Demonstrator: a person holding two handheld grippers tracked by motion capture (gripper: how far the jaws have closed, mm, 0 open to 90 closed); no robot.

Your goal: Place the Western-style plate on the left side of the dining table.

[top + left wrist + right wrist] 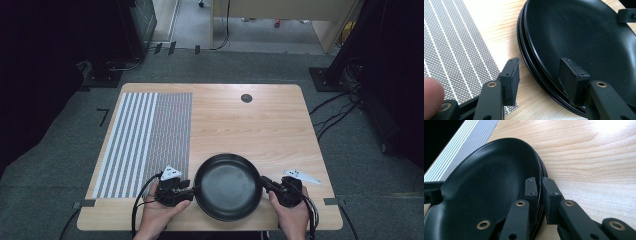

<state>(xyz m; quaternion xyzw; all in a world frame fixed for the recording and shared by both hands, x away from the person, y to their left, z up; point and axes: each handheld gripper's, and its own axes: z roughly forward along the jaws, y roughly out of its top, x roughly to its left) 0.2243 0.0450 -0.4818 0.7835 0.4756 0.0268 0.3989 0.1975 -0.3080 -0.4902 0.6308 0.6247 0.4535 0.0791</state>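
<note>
A stack of round, shallow, glossy black plates (228, 186) sits near the person's edge of the pale wooden table (260, 120), and everything else is placed from it. It lies squarely between the two hands, so neither is nearer: the left gripper (189, 190) meets its left rim and the right gripper (265, 182) its right rim, along a line through the stack's middle. Being round, the stack has no long axis; what matters is that each jaw pair straddles the rim from opposite sides.

In the left gripper view the left gripper (539, 72) stands wide apart, one pad over the inner slope of the top plate (579, 32), the other outside the rim above the table; neither pad clearly presses the plates. In the right gripper view the right gripper (539, 188) has its jaws drawn nearly together across the rim (537, 167), apparently pinching the top plate or plates; whether it truly bears on them I cannot say for certain.

The gripper views show layered edges, so this is several nested plates, which the high view reads as a single dish. The high view alone shows how the plates sit on the table.

Left of the stack, stretching away from the person, lies a flat woven placemat, half white-and-grey striped, half fine grey mesh (145, 140). Farther off, beyond the stack, is a small dark round grommet (246, 98) near the table's far edge.
</note>
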